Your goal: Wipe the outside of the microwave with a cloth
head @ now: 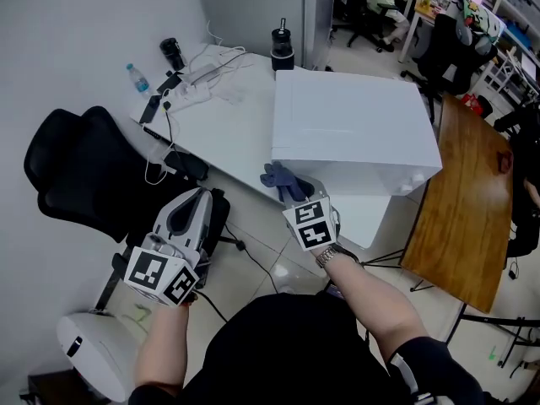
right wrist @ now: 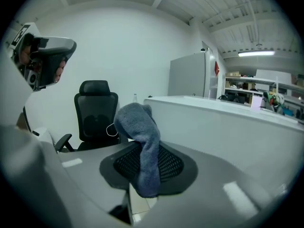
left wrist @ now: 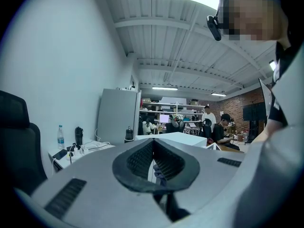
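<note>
Right claw (head: 297, 199), in the head view, carries the cloth (head: 281, 178) just beside the microwave's (head: 354, 133) near lower corner at the table (head: 221, 129) edge, with the left claw (head: 202, 196) low and apart. Left gripper view: its jaws are together on nothing. Right gripper view: the jaws clamp the cloth's middle and its loose end flops up near the white wall, so I would press that end flat and drag it in overlapping strokes, keeping the jaws off the casing.
</note>
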{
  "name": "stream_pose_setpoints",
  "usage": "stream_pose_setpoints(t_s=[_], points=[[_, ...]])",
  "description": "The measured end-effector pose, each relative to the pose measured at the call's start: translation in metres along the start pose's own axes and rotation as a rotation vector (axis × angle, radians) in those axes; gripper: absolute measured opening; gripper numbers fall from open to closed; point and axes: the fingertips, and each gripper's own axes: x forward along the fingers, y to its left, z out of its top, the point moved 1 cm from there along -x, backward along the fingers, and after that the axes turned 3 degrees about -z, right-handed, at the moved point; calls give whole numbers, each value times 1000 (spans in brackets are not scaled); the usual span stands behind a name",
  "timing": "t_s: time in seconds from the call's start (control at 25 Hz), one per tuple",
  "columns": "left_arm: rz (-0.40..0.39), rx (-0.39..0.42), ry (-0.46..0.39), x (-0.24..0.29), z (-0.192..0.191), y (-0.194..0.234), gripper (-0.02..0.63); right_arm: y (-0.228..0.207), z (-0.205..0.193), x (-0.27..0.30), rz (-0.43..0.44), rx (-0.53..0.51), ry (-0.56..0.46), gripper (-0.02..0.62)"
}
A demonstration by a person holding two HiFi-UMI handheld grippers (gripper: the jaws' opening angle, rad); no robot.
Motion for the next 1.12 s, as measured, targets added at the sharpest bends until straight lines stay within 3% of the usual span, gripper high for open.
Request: stream_pose_setpoints(t_s=[0.52,1.12], points=[[-72,-28,9,31,-7,-11,5,-54,-18,-23,-107,48,33,81],[-187,-2,17,98,5,-96,5,-166,-62,-93,-250,124,69,83]])
